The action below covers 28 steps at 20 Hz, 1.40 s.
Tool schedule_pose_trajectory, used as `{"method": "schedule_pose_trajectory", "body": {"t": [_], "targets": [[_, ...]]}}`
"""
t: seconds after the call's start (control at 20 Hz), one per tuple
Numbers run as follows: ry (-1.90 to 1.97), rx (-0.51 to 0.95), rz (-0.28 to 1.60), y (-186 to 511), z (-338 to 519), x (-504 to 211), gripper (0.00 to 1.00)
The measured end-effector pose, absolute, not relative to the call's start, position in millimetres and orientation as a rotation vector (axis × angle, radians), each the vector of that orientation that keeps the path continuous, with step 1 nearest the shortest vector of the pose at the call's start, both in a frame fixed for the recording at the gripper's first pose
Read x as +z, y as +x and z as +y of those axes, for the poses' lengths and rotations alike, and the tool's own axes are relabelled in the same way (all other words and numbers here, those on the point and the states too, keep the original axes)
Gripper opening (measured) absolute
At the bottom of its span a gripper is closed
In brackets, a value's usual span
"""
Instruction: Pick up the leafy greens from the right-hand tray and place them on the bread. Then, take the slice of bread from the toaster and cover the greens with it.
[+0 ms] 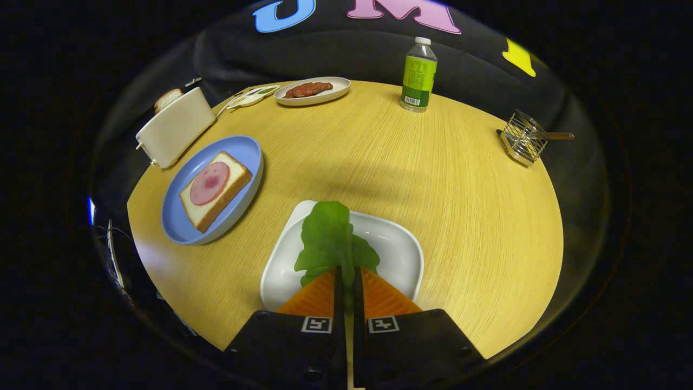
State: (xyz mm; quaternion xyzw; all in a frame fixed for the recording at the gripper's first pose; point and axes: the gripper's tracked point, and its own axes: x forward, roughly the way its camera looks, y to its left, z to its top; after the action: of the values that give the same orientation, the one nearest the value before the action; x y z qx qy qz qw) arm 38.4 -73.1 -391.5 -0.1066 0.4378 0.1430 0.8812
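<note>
At the bottom centre of the frame the gripper (346, 279) has its two fingers drawn together on the stem end of the leafy greens (330, 238), both pads pressing the leaf, which stands up from between them over the white tray (403, 254) on the round wooden table (433, 179). To the left of centre lies a blue plate (246, 149) carrying a slice of bread (230, 189) topped with a round of ham (209, 183). In the upper left stands a white toaster (176, 127) with a second bread slice (168, 98) poking out of it. At upper centre an oval dish (338, 84) holds a meat patty (307, 89), with a small flat dish (252, 97) beside it. A bottle (418, 76) with a green label stands upper right of centre; its print and barcode are too small to read. A wire rack (522, 138) sits at the right edge of the table.
</note>
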Motion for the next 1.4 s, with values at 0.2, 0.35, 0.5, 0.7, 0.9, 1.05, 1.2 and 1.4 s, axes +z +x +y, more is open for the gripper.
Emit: {"method": "schedule_pose_trajectory", "body": {"t": [0.2, 0.35, 0.5, 0.7, 0.9, 1.05, 1.2, 1.4], "targets": [[-0.174, 0.311, 0.911, 40.9, -76.6, -373.9, 0.06], [-0.206, 0.313, 0.879, 40.6, -72.6, -352.2, 0.06], [-0.214, 0.322, 0.849, 37.9, -56.5, -326.9, 0.06], [-0.183, 0.369, 0.819, 37.6, -10.6, -297.7, 0.05], [-0.197, 0.437, 0.797, 45.6, 48.3, -287.1, 0.05], [-0.235, 0.474, 0.800, 53.5, 88.5, -294.3, 0.06], [-0.256, 0.490, 0.815, 62.6, 119.6, -312.2, 0.05], [-0.290, 0.492, 0.837, 68.0, 139.4, -331.6, 0.08]]}}
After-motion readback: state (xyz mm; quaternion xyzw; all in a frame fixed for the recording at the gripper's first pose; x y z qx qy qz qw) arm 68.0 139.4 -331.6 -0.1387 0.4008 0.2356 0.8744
